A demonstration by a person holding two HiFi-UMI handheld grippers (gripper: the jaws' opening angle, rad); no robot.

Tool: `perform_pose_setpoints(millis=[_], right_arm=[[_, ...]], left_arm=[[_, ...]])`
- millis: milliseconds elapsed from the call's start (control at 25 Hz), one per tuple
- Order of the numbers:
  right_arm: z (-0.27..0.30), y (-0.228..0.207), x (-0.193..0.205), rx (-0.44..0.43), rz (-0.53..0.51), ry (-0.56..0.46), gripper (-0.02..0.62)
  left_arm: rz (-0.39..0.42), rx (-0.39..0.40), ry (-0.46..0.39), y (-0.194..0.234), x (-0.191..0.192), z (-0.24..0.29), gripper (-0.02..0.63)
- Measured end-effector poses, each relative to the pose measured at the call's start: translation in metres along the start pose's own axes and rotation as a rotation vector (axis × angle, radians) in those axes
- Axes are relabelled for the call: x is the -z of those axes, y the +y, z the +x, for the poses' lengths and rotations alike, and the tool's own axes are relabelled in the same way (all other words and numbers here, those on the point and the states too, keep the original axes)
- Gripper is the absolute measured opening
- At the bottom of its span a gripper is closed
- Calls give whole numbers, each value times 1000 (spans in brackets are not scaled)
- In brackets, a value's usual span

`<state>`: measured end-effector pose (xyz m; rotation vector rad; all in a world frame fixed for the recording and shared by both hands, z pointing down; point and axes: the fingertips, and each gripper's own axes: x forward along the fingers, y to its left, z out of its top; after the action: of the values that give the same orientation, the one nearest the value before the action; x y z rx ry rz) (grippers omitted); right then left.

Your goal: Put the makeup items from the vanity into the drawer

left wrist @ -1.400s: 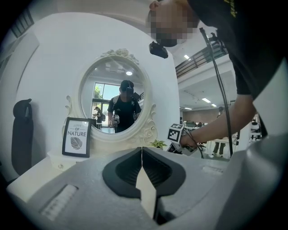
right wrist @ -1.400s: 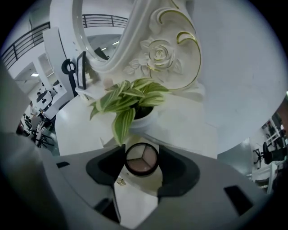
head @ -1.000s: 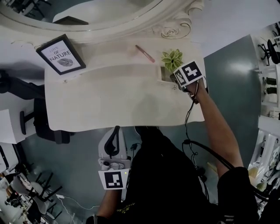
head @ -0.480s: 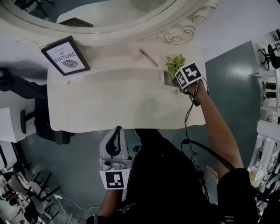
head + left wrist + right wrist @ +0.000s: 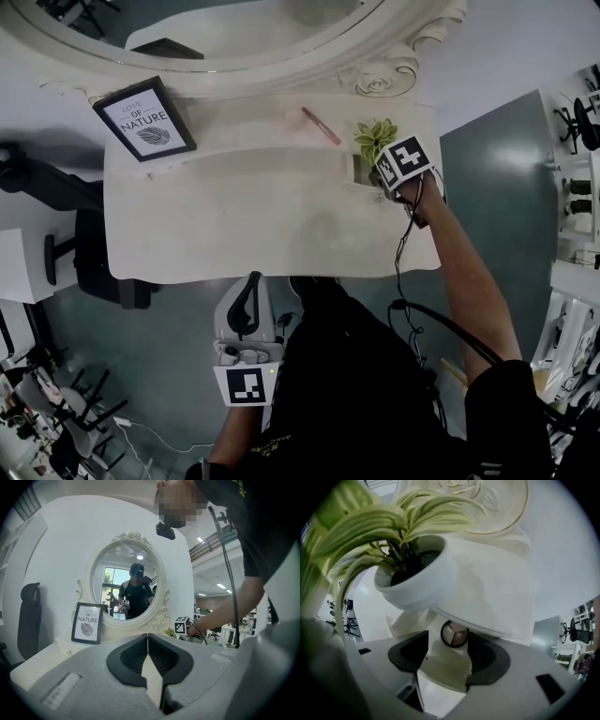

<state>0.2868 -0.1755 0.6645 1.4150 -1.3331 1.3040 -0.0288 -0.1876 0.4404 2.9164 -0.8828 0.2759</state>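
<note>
Vanity (image 5: 244, 225) fills the middle of the head view, cream and broad, with the oval mirror (image 5: 112, 573) rising behind it. A black-framed picture (image 5: 145, 119) stands at the back left corner of the vanity. Over on the right, a potted plant (image 5: 417, 581) sits on the raised shelf, green leaves fanning out.

Left gripper (image 5: 148, 644) hangs low, off the front edge of the vanity, its jaws pressed together with nothing between them.

Right gripper (image 5: 447, 654) is in at the small open drawer (image 5: 440, 672) just below the plant. Its jaws are apart and opening, and the pads are not pressing on anything. Right between the tips, inside the drawer, sits a round compact (image 5: 454, 633), dark rim, pinkish pans. It sits close to the right-hand pad and clear of the left-hand one.

Up on the shelf, left of the plant, a slim pink pencil (image 5: 321, 126) lies at a slant.
</note>
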Motion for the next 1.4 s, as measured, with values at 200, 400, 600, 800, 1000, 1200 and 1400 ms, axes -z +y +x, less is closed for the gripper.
perform_pose_setpoints(millis=[200,400,600,800,1000,1200,1400], right_arm=[[-9,1,-5,7,6,-55,256],[-43,17,-13,2,-18,-169,242],[-111,52,-11,-28,-62,-366,233],[-183,98,23,-49,-124,-548,232],[-243,132,46,-44,-163,-736,179],[-297,162,73,-14,-229,-991,78],[-322,184,106,-24,-269,-1281,48]], left_arm=[[12,-18,-15,2,-6,-7,21],[42,-38,-59,-3,-26,-19,22],[86,-60,-100,-15,-49,-34,22],[107,-80,-145,-27,-65,-55,22],[121,-86,-186,-38,-75,-71,21],[128,-100,-230,-44,-86,-88,21],[140,-120,-246,-44,-84,-107,22]])
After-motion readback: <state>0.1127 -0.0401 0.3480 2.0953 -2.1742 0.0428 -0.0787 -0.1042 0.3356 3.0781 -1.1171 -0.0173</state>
